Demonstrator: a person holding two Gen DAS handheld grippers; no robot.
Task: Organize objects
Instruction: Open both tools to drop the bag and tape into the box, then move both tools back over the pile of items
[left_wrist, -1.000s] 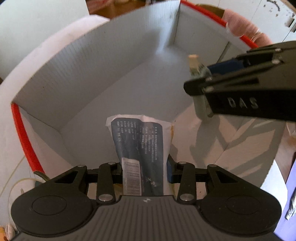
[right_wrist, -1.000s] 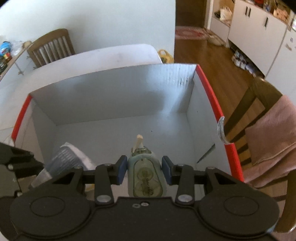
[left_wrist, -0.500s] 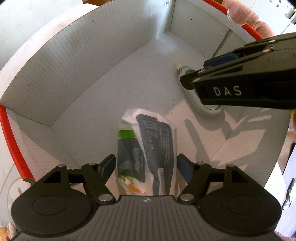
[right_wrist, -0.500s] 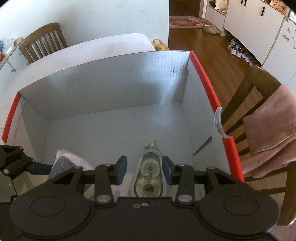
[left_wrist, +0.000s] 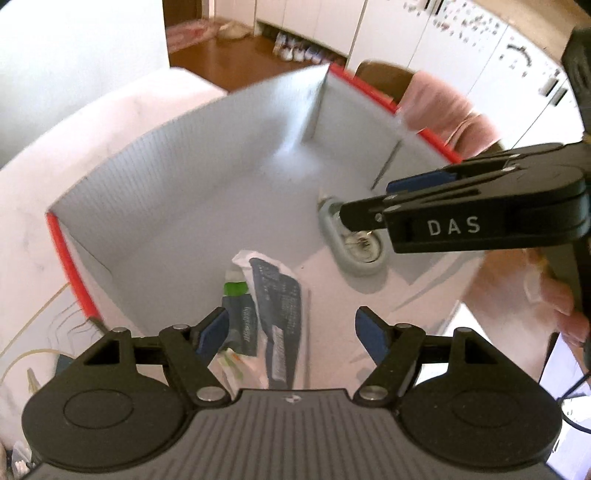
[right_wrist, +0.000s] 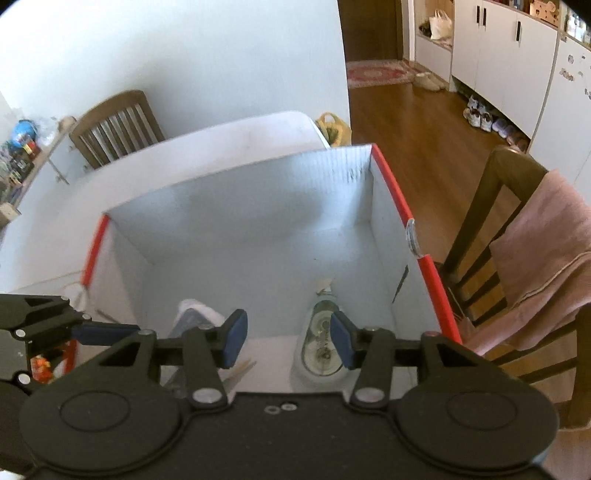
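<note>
White corrugated cardboard is forming the box (right_wrist: 258, 221), red-edged and sitting on a white worktop (right_wrist: 221, 136). Both tongs are pointing steeply down over it. The left tongs (left_wrist: 291, 332) are standing wide, having just been opening, with nothing gripped; one dark sachet (left_wrist: 280, 295) and one green-capped tube (left_wrist: 238, 310) are lying on the box floor below them. The right tongs (right_wrist: 288, 338) have been opening too, holding nothing; one correction tape dispenser (right_wrist: 321, 347) is lying at their 3 o'clock. Two wooden chairs are standing around the worktop, one (right_wrist: 517, 236) carrying a pink towel (right_wrist: 546, 251).
</note>
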